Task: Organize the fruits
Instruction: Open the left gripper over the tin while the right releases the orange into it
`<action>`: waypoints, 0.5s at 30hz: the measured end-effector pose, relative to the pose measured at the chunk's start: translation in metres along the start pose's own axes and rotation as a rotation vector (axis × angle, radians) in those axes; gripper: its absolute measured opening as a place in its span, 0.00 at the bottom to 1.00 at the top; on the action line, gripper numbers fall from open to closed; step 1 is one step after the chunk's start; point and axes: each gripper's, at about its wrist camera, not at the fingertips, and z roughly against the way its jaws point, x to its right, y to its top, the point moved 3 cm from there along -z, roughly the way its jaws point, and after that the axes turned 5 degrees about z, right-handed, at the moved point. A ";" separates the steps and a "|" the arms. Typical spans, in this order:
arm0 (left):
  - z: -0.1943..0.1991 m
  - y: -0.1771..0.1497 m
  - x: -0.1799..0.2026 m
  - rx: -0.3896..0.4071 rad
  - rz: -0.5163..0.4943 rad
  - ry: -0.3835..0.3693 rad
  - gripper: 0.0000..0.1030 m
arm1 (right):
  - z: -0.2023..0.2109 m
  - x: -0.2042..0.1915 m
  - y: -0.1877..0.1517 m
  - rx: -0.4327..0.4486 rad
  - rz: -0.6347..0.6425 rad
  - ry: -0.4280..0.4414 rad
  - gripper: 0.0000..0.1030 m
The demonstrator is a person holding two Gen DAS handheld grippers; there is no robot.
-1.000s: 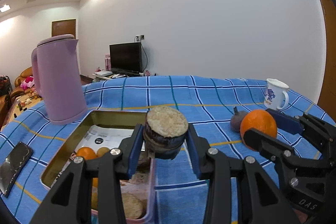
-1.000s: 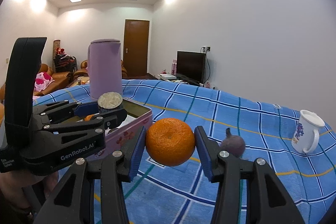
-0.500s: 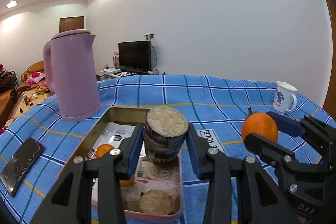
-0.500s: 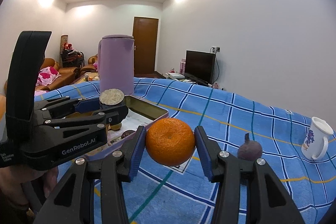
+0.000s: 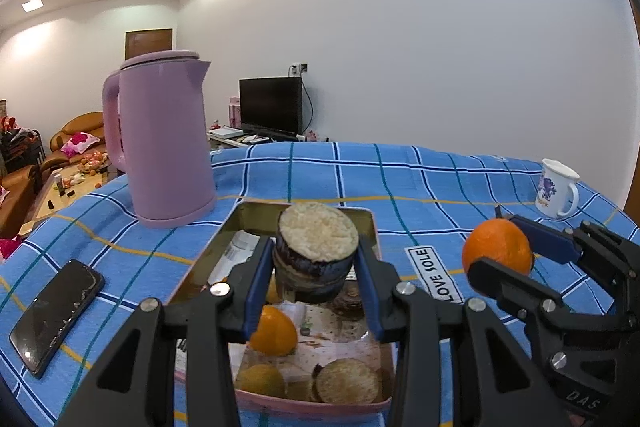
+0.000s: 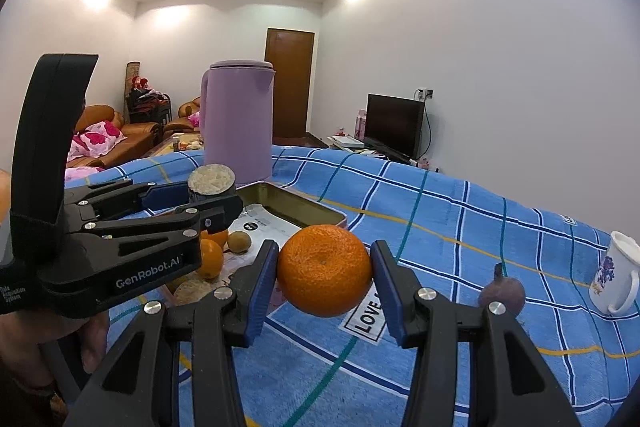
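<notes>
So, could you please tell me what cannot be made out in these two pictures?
- Tin tray contents: left wrist view, partly hidden by the left hand-held gripper and its dark cut fruit.
- Small dark fruit: right wrist view, too small to identify.
- White mug: right wrist view, print too small to make out.

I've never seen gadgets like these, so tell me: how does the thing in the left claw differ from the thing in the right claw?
The left claw grips a dark purple fruit half, cut flat with a pale grainy face turned up; the right claw grips a whole orange, round, bright and uncut. The fruit half hangs over the open tin; the orange hangs over the blue checked cloth beside it. Both are pinched between blue pads, clear of the table.
</notes>
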 end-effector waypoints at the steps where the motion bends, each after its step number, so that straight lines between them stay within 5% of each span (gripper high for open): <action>1: 0.000 0.000 -0.002 -0.001 0.000 0.006 0.41 | -0.001 -0.002 0.001 -0.001 0.001 0.002 0.48; 15: -0.009 0.003 -0.043 -0.042 0.043 0.089 0.41 | -0.031 -0.023 0.015 -0.027 0.010 0.085 0.48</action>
